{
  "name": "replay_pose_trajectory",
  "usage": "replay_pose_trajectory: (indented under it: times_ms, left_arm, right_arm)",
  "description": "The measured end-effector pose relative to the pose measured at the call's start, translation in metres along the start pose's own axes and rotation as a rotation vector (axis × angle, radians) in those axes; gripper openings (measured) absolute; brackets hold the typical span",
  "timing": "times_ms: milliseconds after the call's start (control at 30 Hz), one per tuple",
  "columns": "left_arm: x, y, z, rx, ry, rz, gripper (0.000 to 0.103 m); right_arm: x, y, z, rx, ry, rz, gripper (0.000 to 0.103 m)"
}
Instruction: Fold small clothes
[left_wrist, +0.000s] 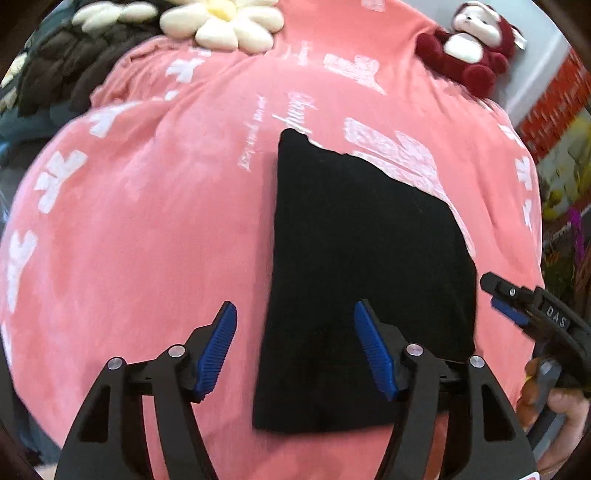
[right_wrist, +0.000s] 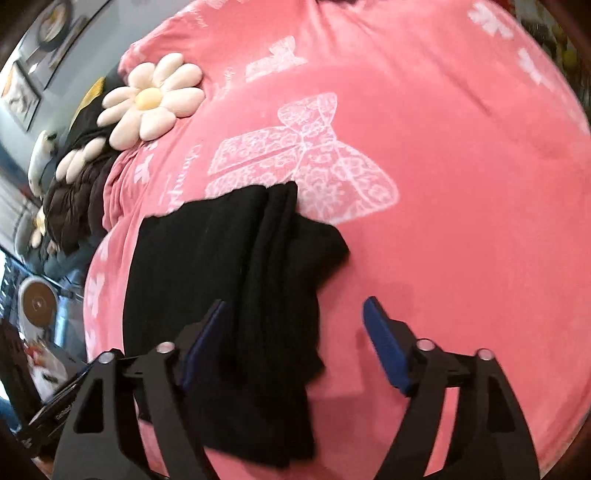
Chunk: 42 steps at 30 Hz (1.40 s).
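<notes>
On pink blanket (left_wrist: 147, 221), black garment (left_wrist: 369, 258), both grippers apart

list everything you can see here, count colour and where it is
folded black cloth garment: one, black, flat on the blanket, below both grippers
pink fleece blanket with white bow prints: one, pink, covering the surface
flower-shaped plush cushions: at least two, cream with yellow centre, far edge
dark red and white plush toy: one, far right corner
dark brown quilted jacket: one, beside the cushions
left gripper: black, blue pads, jaws open, empty
right gripper: same, jaws open over the garment's edge
hand: one, holding the right gripper's handle
</notes>
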<state>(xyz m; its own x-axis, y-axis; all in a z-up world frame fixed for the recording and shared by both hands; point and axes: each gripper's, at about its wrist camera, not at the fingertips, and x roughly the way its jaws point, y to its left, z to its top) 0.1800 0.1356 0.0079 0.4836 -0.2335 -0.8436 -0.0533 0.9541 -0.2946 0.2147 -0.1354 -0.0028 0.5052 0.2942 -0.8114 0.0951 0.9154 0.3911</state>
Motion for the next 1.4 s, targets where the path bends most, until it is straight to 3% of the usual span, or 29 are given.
replay_pose_trajectory:
  times_ms: [33,67,100,133,200,267,300,333,467,567,667,833,1000,1167,1400]
  left_arm:
    - [0.008,0.003,0.006,-0.011,0.018,-0.002,0.064]
    - [0.018,0.005,0.011,-0.021,0.038,-0.015,0.063]
    - [0.028,0.006,0.017,-0.026,0.065,-0.041,0.058]
    - [0.032,0.004,0.021,-0.019,0.085,-0.091,0.032]
    - [0.023,-0.006,0.025,0.017,0.055,-0.079,0.030]
    - [0.019,-0.015,0.025,0.064,0.037,-0.062,0.030]
    - [0.024,-0.015,0.024,0.068,0.047,-0.053,0.031]
    - [0.030,-0.014,0.023,0.067,0.055,-0.039,0.038]
    - [0.018,-0.014,0.014,0.081,0.014,0.009,0.051]
    - [-0.001,-0.023,-0.003,0.147,-0.024,0.051,0.052]
    - [-0.004,-0.035,-0.025,0.198,-0.001,0.066,0.053]
    - [-0.002,-0.051,-0.051,0.288,-0.002,0.162,0.054]
    - [-0.021,-0.060,-0.075,0.251,-0.032,0.151,0.060]
    - [-0.027,-0.077,-0.111,0.261,-0.061,0.178,0.061]
    - [-0.024,-0.097,-0.158,0.312,-0.065,0.217,0.062]
  right_arm:
    - [0.011,0.000,0.001,0.013,0.029,0.006,0.076]
    - [0.023,0.000,0.002,0.012,0.057,0.031,0.053]
    - [0.030,0.004,0.002,-0.005,0.084,0.067,0.019]
    - [0.022,0.014,0.005,-0.043,0.048,0.054,0.019]
    - [0.003,0.027,0.007,-0.096,-0.023,0.074,0.016]
    - [0.002,0.030,0.004,-0.145,-0.056,0.040,0.016]
    - [0.018,0.026,0.002,-0.169,-0.011,-0.019,0.020]
    - [0.030,0.020,-0.001,-0.162,0.029,-0.038,0.022]
    - [-0.015,0.021,-0.013,-0.123,-0.077,0.016,0.029]
    - [-0.033,0.027,-0.042,-0.171,-0.078,0.028,0.025]
    - [-0.005,0.020,-0.069,-0.223,0.028,-0.041,0.024]
    - [-0.049,0.019,-0.075,-0.189,-0.075,-0.053,0.027]
    - [-0.079,-0.004,-0.107,-0.216,-0.133,-0.138,0.053]
    - [-0.092,-0.032,-0.140,-0.181,-0.151,-0.217,0.070]
    - [-0.096,-0.049,-0.174,-0.183,-0.159,-0.272,0.076]
